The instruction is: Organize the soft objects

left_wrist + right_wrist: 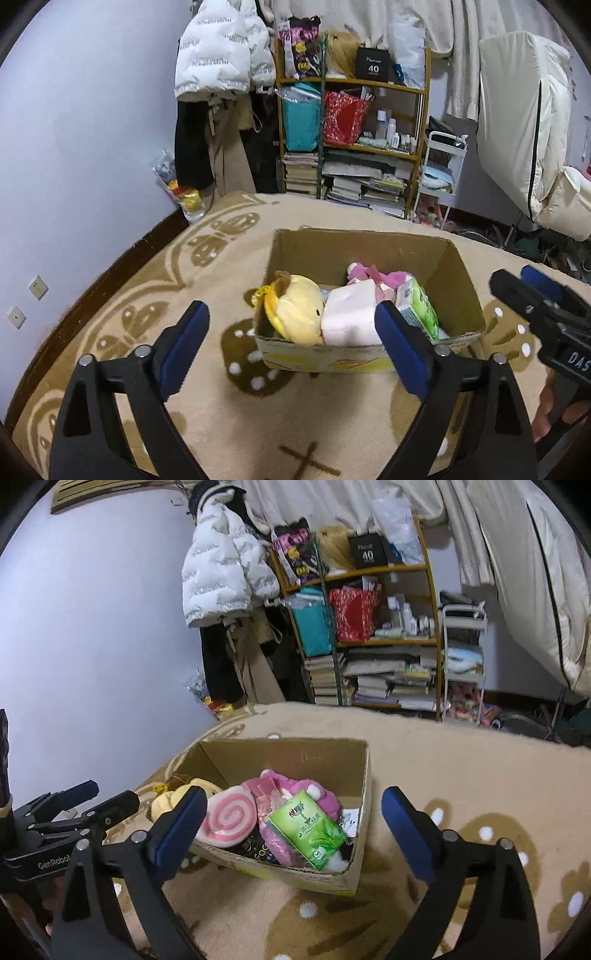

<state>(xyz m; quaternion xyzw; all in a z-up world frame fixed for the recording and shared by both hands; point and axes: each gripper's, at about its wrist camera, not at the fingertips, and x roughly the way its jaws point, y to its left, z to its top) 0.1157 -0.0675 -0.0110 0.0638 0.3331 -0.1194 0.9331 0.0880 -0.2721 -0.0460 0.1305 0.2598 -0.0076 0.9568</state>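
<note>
Both the left gripper (291, 332) and right gripper (293, 819) are hovering wide open, gripping nothing, just before the cardboard box (364, 775), where the yellow plush (299, 308), pink swirl cushion (229, 818) and green tissue pack (308, 830) are sitting, probably light and squashy, best pinched mid-body.

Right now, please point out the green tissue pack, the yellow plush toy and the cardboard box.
green tissue pack (314, 830): right wrist view, printed front face.
yellow plush toy (299, 310): left wrist view, rounded yellow body.
cardboard box (295, 760): right wrist view, inner back wall.
</note>
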